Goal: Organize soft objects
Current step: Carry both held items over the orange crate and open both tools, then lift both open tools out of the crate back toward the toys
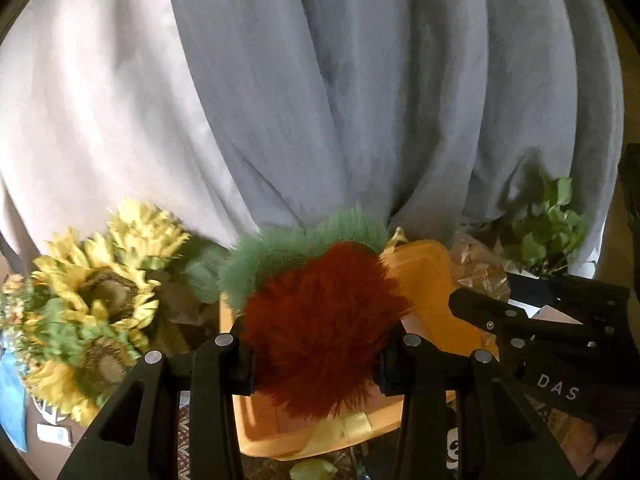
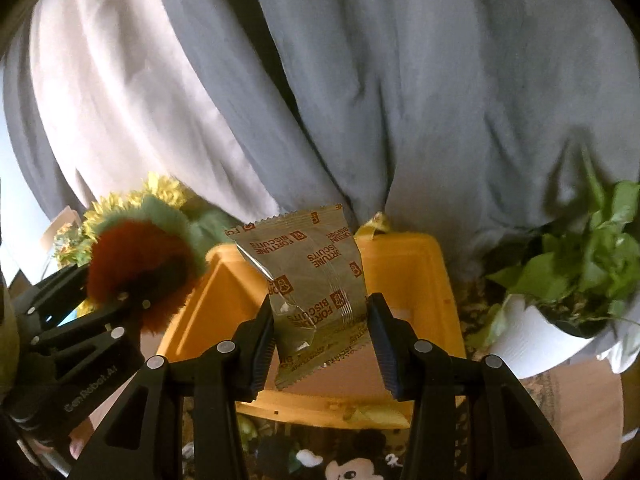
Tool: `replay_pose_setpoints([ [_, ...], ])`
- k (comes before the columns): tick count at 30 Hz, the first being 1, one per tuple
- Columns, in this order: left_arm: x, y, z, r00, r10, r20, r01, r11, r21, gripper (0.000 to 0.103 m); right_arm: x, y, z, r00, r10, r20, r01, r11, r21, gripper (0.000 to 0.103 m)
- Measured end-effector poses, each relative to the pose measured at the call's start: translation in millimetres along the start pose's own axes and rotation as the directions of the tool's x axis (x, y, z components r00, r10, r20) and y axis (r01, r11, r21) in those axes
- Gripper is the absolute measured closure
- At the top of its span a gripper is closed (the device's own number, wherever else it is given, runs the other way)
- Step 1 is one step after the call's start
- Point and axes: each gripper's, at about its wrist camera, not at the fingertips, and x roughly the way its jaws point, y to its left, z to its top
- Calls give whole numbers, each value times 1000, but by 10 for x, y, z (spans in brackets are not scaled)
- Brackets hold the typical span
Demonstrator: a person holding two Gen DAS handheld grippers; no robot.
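Note:
My left gripper (image 1: 316, 354) is shut on a fluffy red toy with a green fringe (image 1: 320, 324) and holds it above an open yellow box (image 1: 432, 280). The toy also shows in the right wrist view (image 2: 140, 264), at the box's left side. My right gripper (image 2: 320, 332) is shut on a clear Fortune Biscuits packet (image 2: 312, 276) and holds it upright over the same yellow box (image 2: 400, 256). The right gripper's body shows at the right of the left wrist view (image 1: 560, 340).
Grey and white curtains (image 1: 360, 100) hang right behind the box. Artificial sunflowers (image 1: 100, 292) stand to the left. A green plant in a white pot (image 2: 560, 304) stands to the right. Patterned fabric with a cartoon mouse (image 2: 348, 468) lies below the box.

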Motion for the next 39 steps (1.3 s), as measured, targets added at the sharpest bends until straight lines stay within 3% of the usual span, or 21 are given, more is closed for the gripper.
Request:
replay_pose_setpoints([
  [4,335,15,-3,994,-33,-104,32,999,-11,61,267,-108,53,997,9,-82,-6,1000,27,57],
  [10,761,18,-93,966,-86,-244,77,996,-43,58,607,-238,-6,982,15,-188,-4,998,61,55],
  [14,898,28,-137,952,-74,-296,65,997,-39,42,805,-340,-41,970,17,-242,1,997,77,44],
  [17,867,39,-170,959,-24,-283,18,1000,-23,28,898,-399,-69,959,8,-283,18,996,91,36],
  [23,647,77,-152,972,53,-227,-56,998,-8,19,803,-421,-80,967,-30,-251,59,993,106,35],
  [28,327,102,-159,987,84,-138,-83,996,12,16,565,-303,-26,981,-93,-170,106,992,69,35],
  [39,-405,132,-235,996,83,17,-84,996,37,15,-120,-78,-24,995,-94,-11,95,994,50,35],
])
